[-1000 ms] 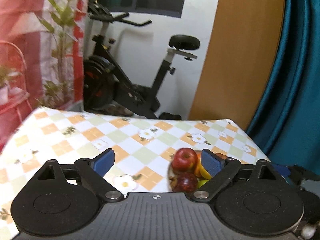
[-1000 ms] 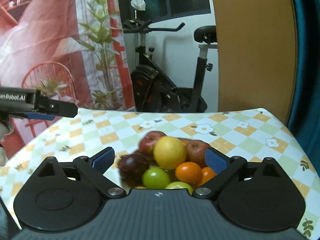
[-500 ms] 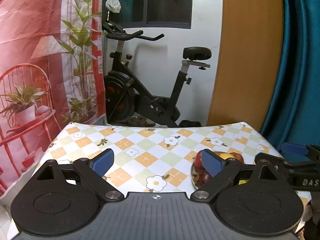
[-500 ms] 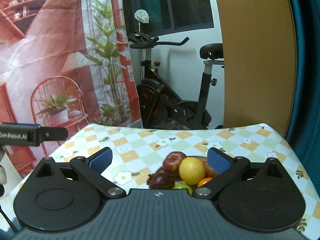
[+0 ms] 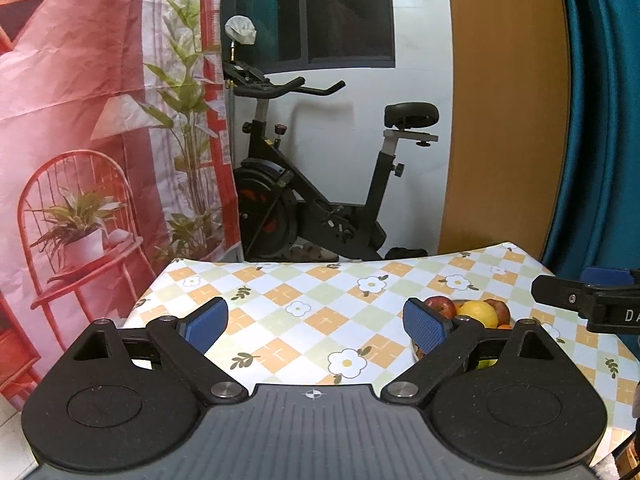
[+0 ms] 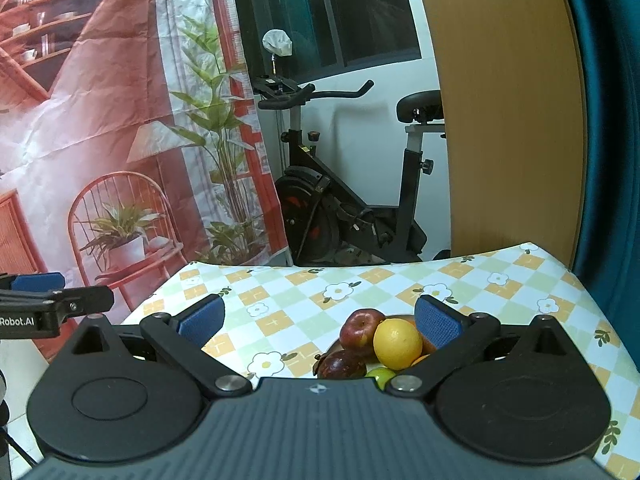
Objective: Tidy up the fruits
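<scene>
1. Checked tablecloth (image 6: pixel 360 280) with white flowers covered the table, an exercise bike (image 5: pixel 320 200) stood behind it, and I had both tools raised above the near edge.
2. My right gripper (image 6: pixel 318 322) had its blue pads spread wide with nothing between them; my left gripper (image 5: pixel 316 320) was spread the same way and equally empty.
3. Just ahead of the right pads sat the fruit pile: a red apple (image 6: pixel 361 328), a yellow citrus (image 6: pixel 397 343) touching it, a dark purple fruit (image 6: pixel 344 364) and a green one (image 6: pixel 380 376) lower down, all heaped on a plate (image 6: pixel 332 347) I could barely see.
4. From the left view that pile (image 5: pixel 472 312) lay half hidden behind my right-hand pad.
5. I judged the heap the main risk: nudging the citrus could send the apple rolling over the cloth and off the table.
6. A hard squeeze might bruise the softer dark fruit.
7. My two tools were near each other, so reaching together could make them collide.
</scene>
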A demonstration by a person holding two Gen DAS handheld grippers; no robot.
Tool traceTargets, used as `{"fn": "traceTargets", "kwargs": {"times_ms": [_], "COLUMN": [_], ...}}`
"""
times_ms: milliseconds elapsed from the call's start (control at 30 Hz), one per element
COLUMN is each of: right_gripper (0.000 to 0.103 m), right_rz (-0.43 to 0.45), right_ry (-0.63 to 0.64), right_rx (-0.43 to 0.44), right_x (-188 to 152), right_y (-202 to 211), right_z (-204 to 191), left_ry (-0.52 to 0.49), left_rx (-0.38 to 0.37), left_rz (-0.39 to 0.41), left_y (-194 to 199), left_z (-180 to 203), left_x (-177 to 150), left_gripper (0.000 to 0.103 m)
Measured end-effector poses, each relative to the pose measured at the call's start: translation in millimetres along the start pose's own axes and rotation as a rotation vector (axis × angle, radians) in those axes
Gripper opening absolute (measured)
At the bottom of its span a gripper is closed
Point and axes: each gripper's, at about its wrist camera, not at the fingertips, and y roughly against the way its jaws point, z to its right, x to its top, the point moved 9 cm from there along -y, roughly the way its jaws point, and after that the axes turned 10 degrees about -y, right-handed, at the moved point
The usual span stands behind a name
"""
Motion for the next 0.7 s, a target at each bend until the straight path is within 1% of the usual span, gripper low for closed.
{"fn": "traceTargets", "kwargs": {"times_ms": [267,700], "right_gripper": [0.103,0.103], "right_rz": [-0.001,-0.002], "right_ry": [-0.001,0.0], "right_rx": [0.001,0.004], "right_x": [0.0,-0.4], "right_y": [0.9,2.9], "right_z": [-0.8,-4.6], "left_ry": [-0.004,0.017], "left_rx": [0.004,0.007], "left_rz": [0.004,0.003], "left_y": [2.9,7.2], "left_z": [1.3,3.7], "left_x": [0.8,2.4], "left_gripper": [0.096,0.096]}}
